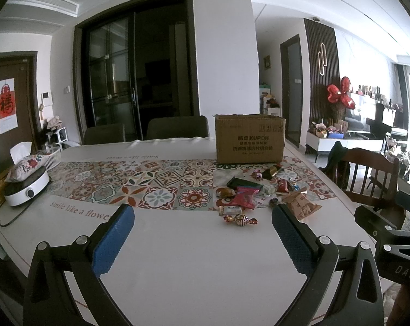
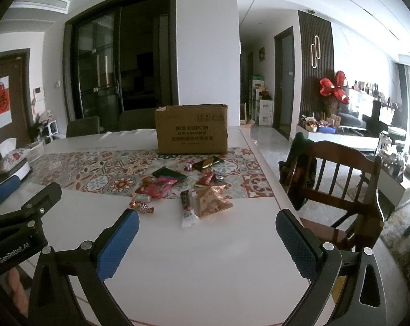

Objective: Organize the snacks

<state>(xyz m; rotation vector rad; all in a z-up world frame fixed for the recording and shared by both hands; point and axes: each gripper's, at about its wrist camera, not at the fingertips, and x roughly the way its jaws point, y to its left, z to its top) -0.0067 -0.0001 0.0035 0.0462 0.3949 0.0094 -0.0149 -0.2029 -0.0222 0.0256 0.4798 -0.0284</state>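
A pile of wrapped snacks lies on the patterned table runner, also in the right wrist view. It includes a red packet, a tan printed packet, a long bar and a twisted candy. An open cardboard box stands behind the pile, also in the right wrist view. My left gripper is open and empty above the white table, short of the snacks. My right gripper is open and empty, to the right of the left one.
A white cooker with a floral tissue box stands at the table's left end. A wooden chair stands at the table's right edge. Two dark chairs stand behind the table.
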